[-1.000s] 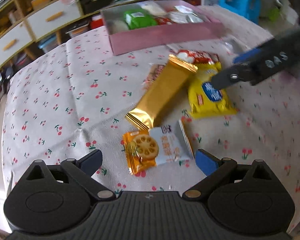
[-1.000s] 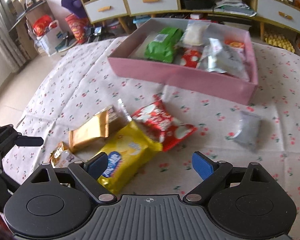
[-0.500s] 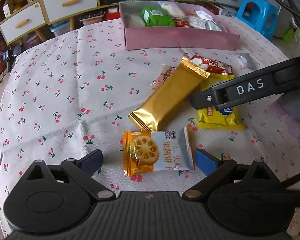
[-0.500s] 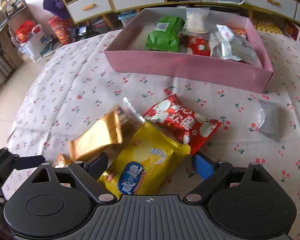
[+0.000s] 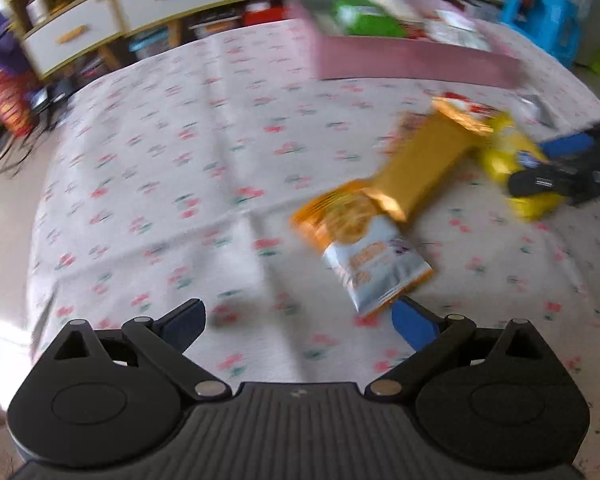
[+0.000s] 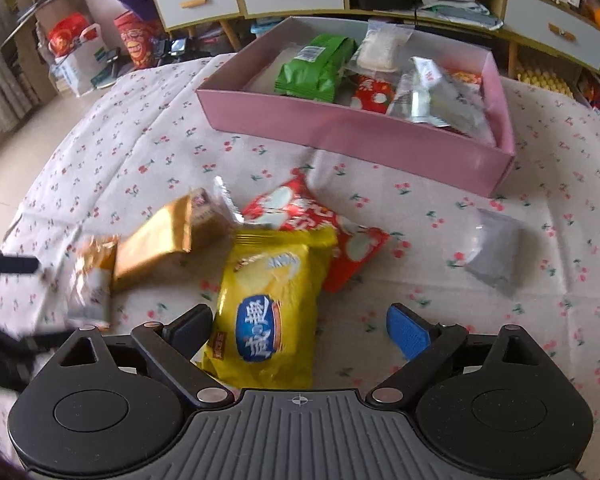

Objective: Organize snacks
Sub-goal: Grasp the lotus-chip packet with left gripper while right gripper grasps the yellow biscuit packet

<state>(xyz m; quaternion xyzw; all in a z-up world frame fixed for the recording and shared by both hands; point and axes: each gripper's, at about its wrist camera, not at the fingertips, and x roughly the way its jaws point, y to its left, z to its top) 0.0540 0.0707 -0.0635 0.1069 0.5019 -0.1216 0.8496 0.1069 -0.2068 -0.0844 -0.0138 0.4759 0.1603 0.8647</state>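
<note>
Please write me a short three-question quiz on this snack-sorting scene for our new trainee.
1. True or false: the right hand-held gripper is shut on the yellow chip bag.
2. Which packet partly overlaps the orange-and-silver biscuit packet? A) gold packet B) grey pouch C) green bag
3. Fill in: the green bag lies inside the ____ box.

Key: 1. False, its jaws are open, the bag between them. 2. A. 3. pink.

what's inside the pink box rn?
In the pink box: a green packet, a white packet, a red packet and silver packets. Whatever lies beneath them is covered.
</note>
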